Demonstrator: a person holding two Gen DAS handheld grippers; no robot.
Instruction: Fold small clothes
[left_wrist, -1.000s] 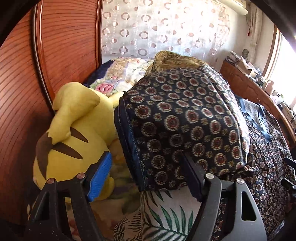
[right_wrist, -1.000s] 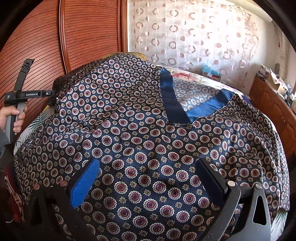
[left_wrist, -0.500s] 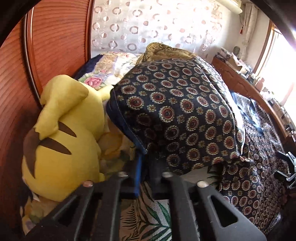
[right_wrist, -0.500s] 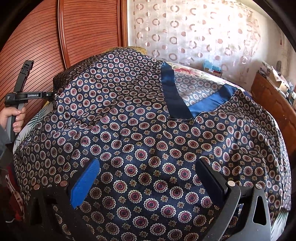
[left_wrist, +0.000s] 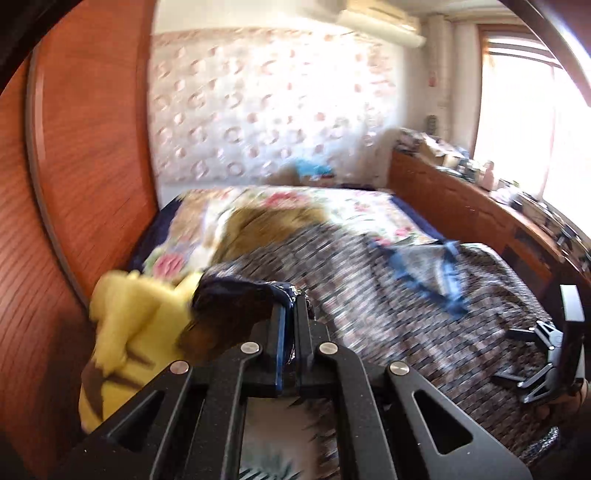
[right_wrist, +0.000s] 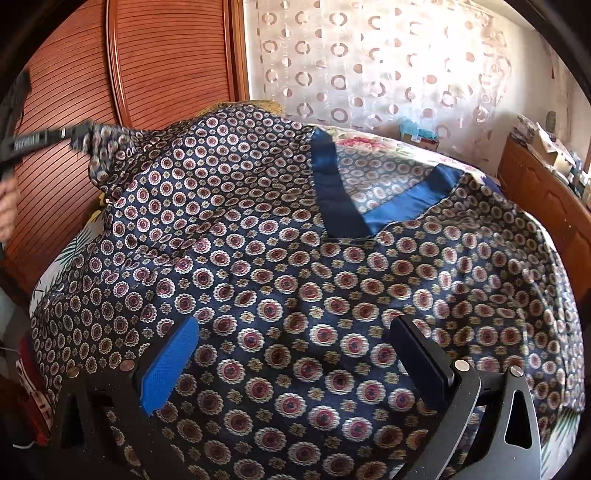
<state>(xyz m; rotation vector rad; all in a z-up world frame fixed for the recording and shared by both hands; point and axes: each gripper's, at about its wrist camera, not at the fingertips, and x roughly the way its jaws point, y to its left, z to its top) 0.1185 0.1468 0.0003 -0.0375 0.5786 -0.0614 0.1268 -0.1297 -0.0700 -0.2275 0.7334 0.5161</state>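
Bed: shirt lying spread.
Left gripper: clamping shirt's left corner, lifting.
Right gripper: hovering, jaws apart.
Progress: first fold starting.

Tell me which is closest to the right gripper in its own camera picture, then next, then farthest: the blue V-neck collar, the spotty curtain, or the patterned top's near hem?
1. The patterned top's near hem lies closest, right between the open jaws of the right gripper.
2. The blue V-neck collar comes next, up the middle of the bed.
3. The spotty curtain is farthest, on the back wall.
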